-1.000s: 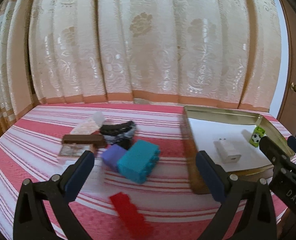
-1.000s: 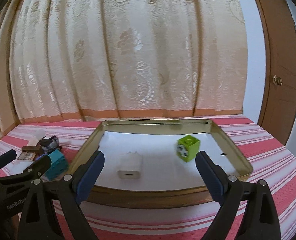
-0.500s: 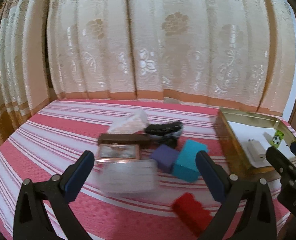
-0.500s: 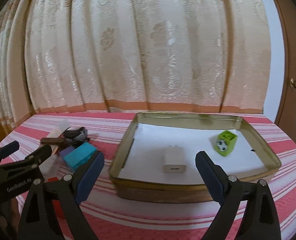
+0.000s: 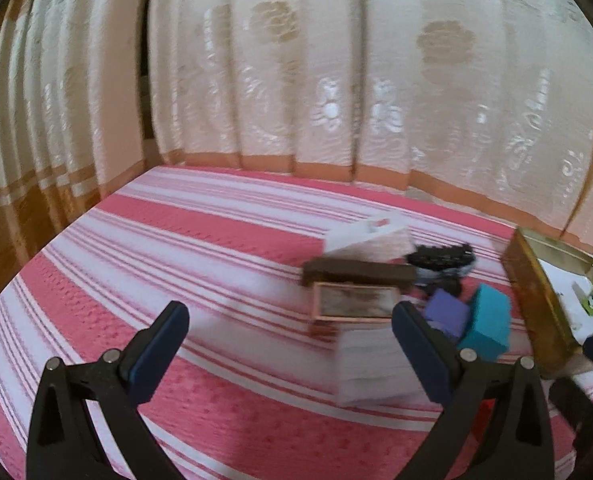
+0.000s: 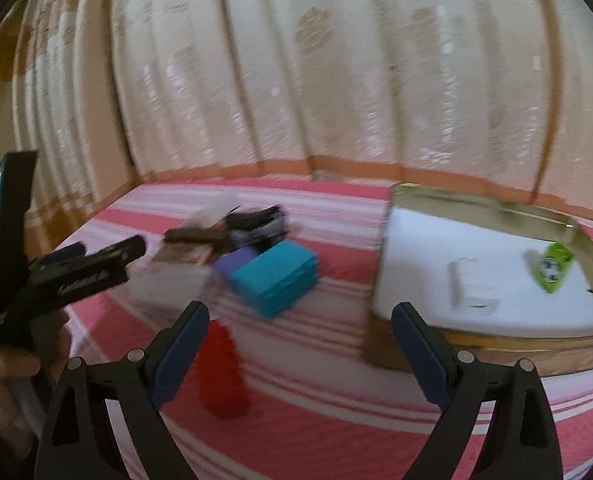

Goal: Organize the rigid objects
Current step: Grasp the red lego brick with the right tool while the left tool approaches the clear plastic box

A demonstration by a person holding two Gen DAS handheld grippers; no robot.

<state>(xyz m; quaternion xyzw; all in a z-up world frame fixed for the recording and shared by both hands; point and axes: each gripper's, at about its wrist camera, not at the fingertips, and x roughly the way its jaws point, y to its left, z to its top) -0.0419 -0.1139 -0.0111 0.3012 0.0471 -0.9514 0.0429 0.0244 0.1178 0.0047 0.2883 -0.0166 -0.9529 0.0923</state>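
A pile of small objects lies mid-table: a teal block (image 6: 274,278), a purple block (image 6: 236,260), a red block (image 6: 222,372), a brown bar (image 5: 358,272), a framed picture (image 5: 354,306), a clear plastic box (image 5: 370,360), a black item (image 5: 440,258) and a white packet (image 5: 366,234). A gold tray (image 6: 476,200) at the right holds a white charger (image 6: 470,286) and a green cube (image 6: 552,266). My left gripper (image 5: 290,348) is open and empty, left of the pile. My right gripper (image 6: 300,344) is open and empty above the cloth between the red block and the tray.
The table has a pink and white striped cloth (image 5: 200,248). A cream floral curtain (image 5: 316,80) hangs right behind it. The left gripper's body (image 6: 68,276) and the hand holding it show at the left of the right wrist view. Both views are motion-blurred.
Both grippers have swung to the left. The pile and the tray have slid rightward in both views. Nothing was picked up; both stay open.
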